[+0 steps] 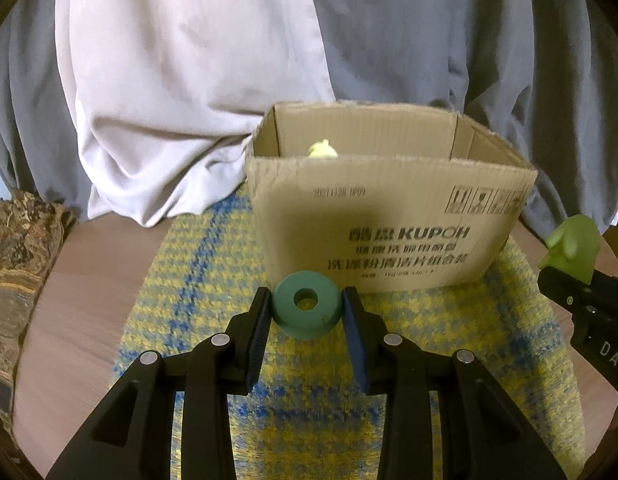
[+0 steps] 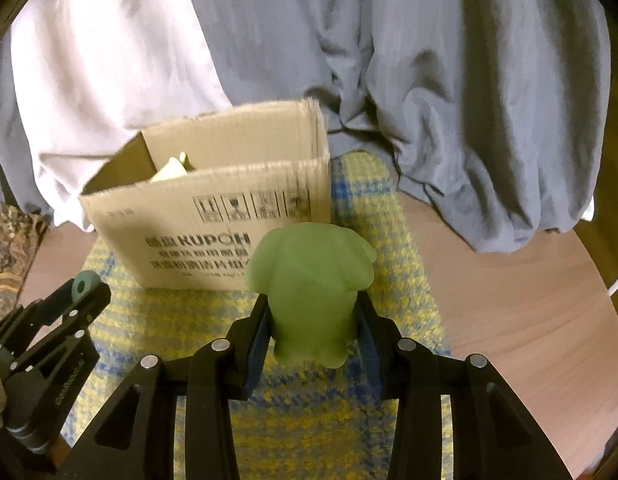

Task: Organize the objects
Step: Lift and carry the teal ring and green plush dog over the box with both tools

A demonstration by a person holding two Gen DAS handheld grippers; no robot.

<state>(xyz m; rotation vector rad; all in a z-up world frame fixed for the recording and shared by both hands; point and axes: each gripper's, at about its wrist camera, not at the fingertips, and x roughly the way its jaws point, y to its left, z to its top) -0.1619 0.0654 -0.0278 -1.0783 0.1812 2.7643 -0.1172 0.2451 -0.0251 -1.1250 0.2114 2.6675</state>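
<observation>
Both grippers are hanging low over the yellow-and-blue woven mat (image 1: 213, 264), each one carrying something. The left gripper (image 1: 307, 308) is pinching a teal ring (image 1: 307, 308) across its outer wall, one of the fingers (image 1: 259, 320) pressing on each side, with the hole facing the camera. It is sitting just in front of the printed face of the cardboard box (image 1: 389, 216), lower than the rim.

The right gripper (image 2: 315, 320) is clamping a pale green figure (image 2: 313, 280), a rounded little animal shape with floppy ears, around its body. It too is in front of the box and below the open top.

The box is standing open on the mat, on the round wooden surface (image 2: 509, 300), with grey and white cloth (image 1: 189, 60) draped behind it. Something pale yellow-green (image 1: 323, 149) is already lying inside, only its top peeking over the front wall.

The ring looks like foam or soft rubber to me: light, a little springy, and easiest held across its full width as it is now. The figure looks soft and matte, probably squashy and not slippery, so the waist is the sensible spot; the ears would likely bend away. Neither seems fragile, so dropping them from the rim should do no harm. Both will need lifting clear of the front wall first.
</observation>
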